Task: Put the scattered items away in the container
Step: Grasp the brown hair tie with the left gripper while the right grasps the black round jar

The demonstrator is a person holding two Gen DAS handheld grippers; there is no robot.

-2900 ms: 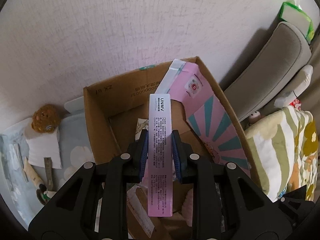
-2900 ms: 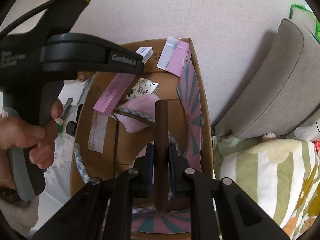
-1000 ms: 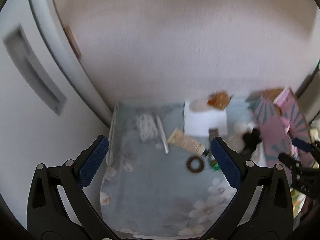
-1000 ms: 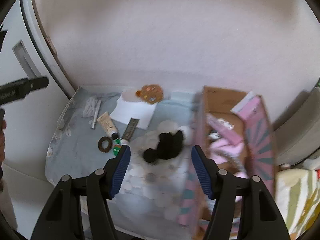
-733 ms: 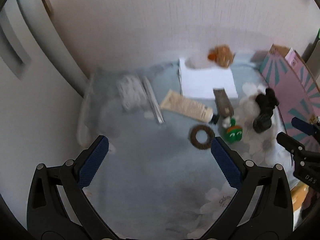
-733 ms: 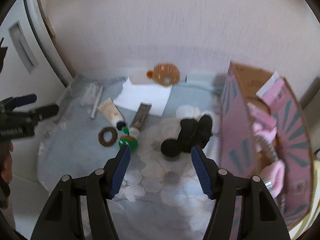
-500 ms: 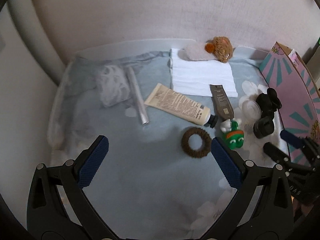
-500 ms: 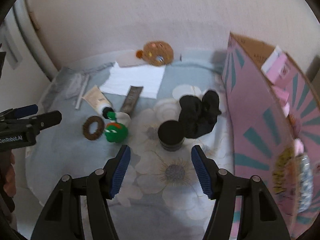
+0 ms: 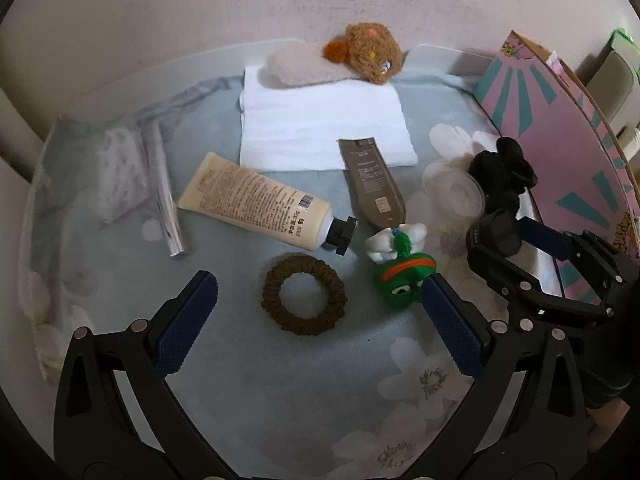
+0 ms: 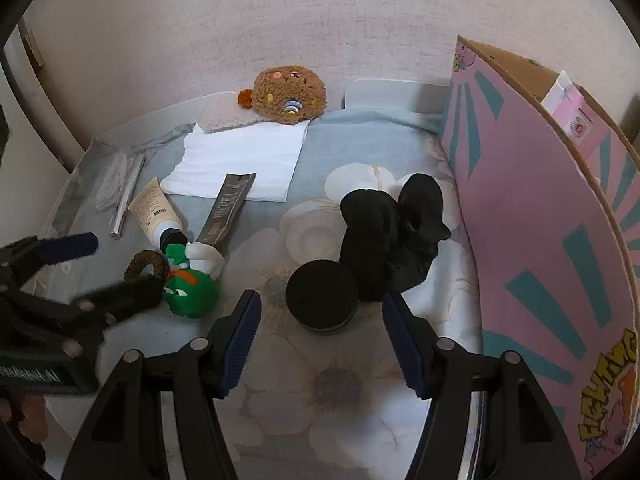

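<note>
Nearest the left wrist camera, the left gripper stands with its jaws spread wide and nothing between the pads; the brown scrunchie lies flat on the flowered cloth inside that gap, untouched. The green frog toy sits just beside the right-hand pad, so a closing stroke could nudge or catch the toy along with the ring, or pinch up a fold of cloth under the soft loop.

The right gripper is about half open and also empty. The black jar stands upright between its fingertips but clear of them. The black socks lean against the far side of the jar; they appear to touch it, though dark on dark makes the seam hard to read. If the pads close low on the round lid, the jar may twist out or drag the socks with it.

Further back lie the cream tube, the dark sachet and a silver stick, then the white cloth and the brown plush by the wall. The cardboard box, the container, stands to the right with a pink carton inside. Its tall pink wall is near the jar, and a low carry could strike it.
</note>
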